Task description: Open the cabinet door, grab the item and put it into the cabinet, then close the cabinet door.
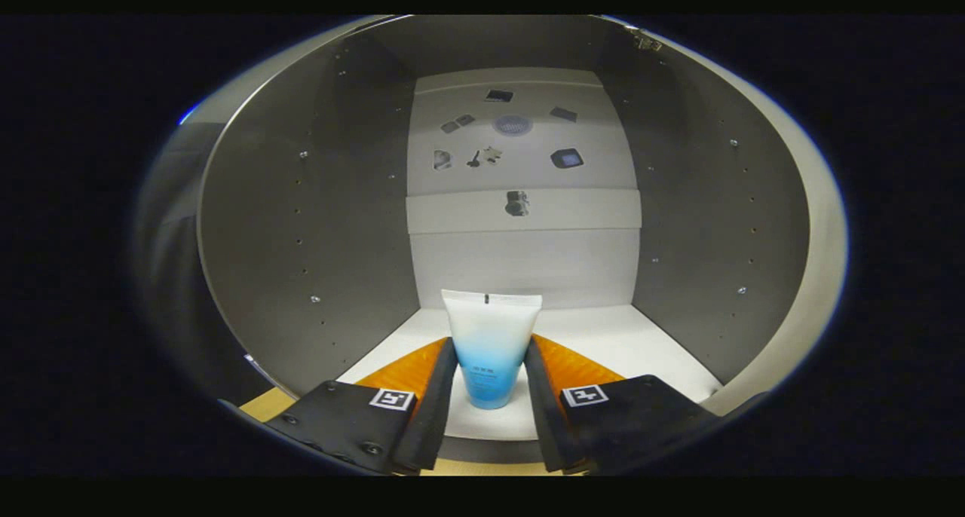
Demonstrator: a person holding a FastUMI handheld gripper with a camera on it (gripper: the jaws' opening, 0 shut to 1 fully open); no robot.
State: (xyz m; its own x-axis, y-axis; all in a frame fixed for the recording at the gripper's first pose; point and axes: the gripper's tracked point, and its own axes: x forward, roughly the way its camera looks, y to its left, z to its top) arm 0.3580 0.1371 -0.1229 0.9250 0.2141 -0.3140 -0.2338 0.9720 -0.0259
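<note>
A soft tube (491, 344), white at its flat top and fading to blue at its cap end, stands upright with the cap down on the white floor (611, 336) of the open cabinet. My gripper (490, 345) reaches into the cabinet's mouth. Both fingers press against the tube's sides, the left fingertip (446, 359) and the right one (534, 359) flanking its middle. The tube's cap end rests on or just above the floor near the front edge.
Grey side walls (339, 223) with rows of peg holes close in on both sides. The pale back wall (524, 253) carries several small dark stickers. A hinge plate (647, 42) sits at the upper right rim. A wooden surface (265, 405) lies below the cabinet's front.
</note>
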